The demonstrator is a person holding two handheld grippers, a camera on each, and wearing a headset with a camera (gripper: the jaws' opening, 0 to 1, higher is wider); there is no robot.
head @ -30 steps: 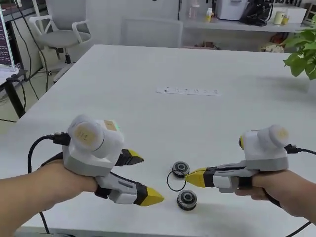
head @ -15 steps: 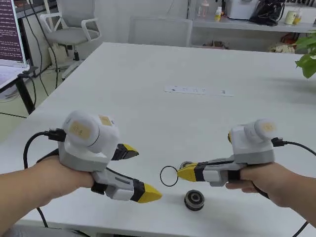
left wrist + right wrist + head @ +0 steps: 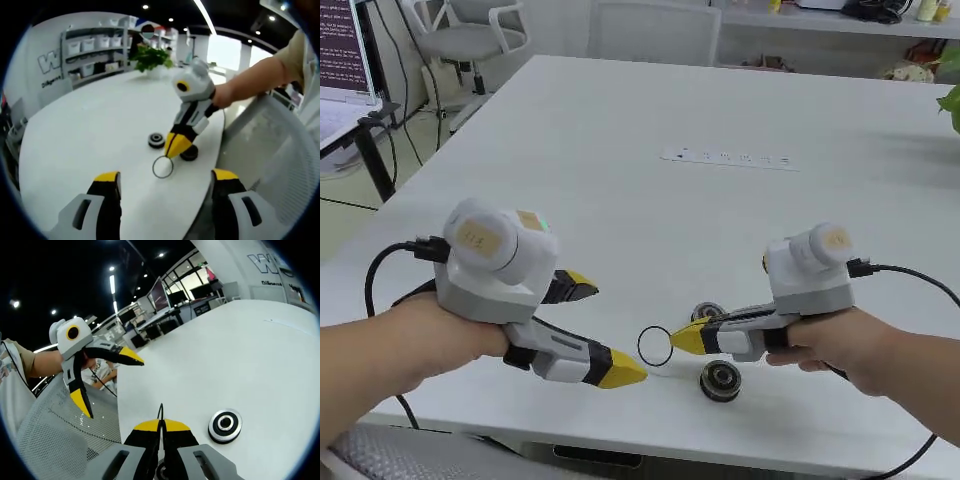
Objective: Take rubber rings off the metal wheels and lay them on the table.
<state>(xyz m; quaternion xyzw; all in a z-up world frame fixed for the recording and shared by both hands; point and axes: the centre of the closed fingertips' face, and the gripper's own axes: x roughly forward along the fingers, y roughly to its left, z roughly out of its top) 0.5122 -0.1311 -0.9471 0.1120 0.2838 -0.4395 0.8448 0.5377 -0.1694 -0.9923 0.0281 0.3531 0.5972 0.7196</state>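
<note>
Two metal wheels (image 3: 721, 380) (image 3: 709, 312), one rubber ring (image 3: 655, 346), two tongs (image 3: 610, 332) (image 3: 680, 340), one white table (image 3: 650, 200)

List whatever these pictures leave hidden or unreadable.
Head view: far wheel partly behind the right gripper.
Left gripper view: near wheel partly behind that gripper's tip.
Right gripper view: ring edge-on, just a thin line above the shut jaws.
Head view: strip on the table, print too small to read.

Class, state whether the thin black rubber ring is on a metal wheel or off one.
Off. The rubber ring is pinched in the shut right tool, apart from both metal wheels.
</note>
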